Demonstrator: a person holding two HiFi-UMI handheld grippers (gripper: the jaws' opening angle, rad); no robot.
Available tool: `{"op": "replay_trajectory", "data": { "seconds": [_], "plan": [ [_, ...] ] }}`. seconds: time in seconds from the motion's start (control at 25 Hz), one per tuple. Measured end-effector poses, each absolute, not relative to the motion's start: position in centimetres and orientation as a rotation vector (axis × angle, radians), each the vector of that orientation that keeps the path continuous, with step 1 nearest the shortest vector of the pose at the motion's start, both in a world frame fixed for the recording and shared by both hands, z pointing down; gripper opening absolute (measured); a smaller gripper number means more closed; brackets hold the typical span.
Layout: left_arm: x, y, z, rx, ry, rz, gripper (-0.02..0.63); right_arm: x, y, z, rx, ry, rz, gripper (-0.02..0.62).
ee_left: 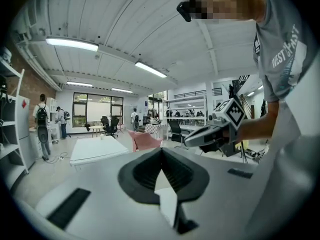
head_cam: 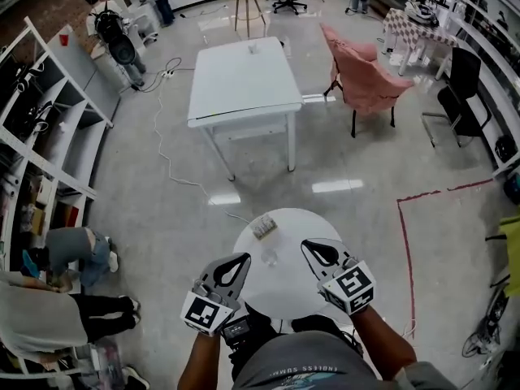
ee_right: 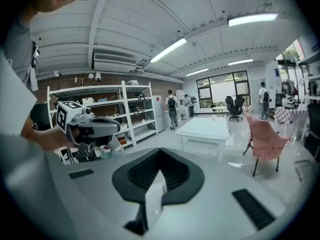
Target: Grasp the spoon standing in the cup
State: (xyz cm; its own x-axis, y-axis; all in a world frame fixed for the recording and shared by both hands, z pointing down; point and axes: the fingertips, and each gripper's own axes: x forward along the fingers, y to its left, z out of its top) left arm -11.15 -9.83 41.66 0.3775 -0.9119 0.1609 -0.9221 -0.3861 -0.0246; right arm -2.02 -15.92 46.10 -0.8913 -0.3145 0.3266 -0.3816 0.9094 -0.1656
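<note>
In the head view a small clear cup [head_cam: 270, 257] stands on the round white table [head_cam: 284, 287], between my two grippers. I cannot make out a spoon in it at this size. My left gripper [head_cam: 242, 258] hovers over the table's left side, jaws closed tip to tip with nothing in them. My right gripper [head_cam: 307, 244] hangs over the right side, also shut and empty. Both gripper views look level across the room, so cup and table are hidden there. The left gripper [ee_left: 161, 149] sees the right gripper [ee_left: 202, 135]; the right gripper [ee_right: 160, 149] sees the left gripper [ee_right: 102, 126].
A small rectangular box [head_cam: 264, 227] lies on the round table behind the cup. Farther off stand a white rectangular table [head_cam: 244, 80], a pink chair [head_cam: 366, 80] and shelving [head_cam: 49, 128] at the left. A person crouches at the lower left [head_cam: 73, 250].
</note>
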Motion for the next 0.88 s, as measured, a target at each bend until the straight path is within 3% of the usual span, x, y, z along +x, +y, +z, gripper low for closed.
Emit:
{"op": "replay_trajectory", "data": {
  "seconds": [0.88],
  "plan": [
    [-15.0,-9.8,48.3,2.446,-1.570,0.210,0.005,-6.9,-15.6,56.9,0.493,-2.578,0.424,0.002]
  ]
}}
